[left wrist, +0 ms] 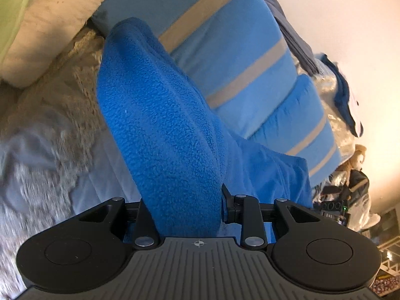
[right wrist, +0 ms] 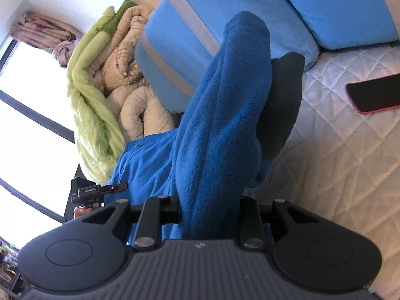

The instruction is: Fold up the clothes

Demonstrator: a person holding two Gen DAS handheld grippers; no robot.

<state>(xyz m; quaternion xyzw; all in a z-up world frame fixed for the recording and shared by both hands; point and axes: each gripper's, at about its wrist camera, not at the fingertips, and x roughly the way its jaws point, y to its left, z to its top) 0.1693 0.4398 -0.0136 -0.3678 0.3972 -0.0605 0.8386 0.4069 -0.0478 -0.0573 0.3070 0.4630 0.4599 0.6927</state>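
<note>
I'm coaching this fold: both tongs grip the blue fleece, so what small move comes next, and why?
Probably lower both tongs together onto the white quilted bed: the thick blue fleece garment bunches between the left tongs and the right tongs, its lower part already lying flat.

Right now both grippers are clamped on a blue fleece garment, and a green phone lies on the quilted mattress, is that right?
Not quite: the phone on the quilted mattress is black with a red edge, as the right wrist view shows. Both the left gripper and right gripper do clamp the blue fleece garment.
</note>
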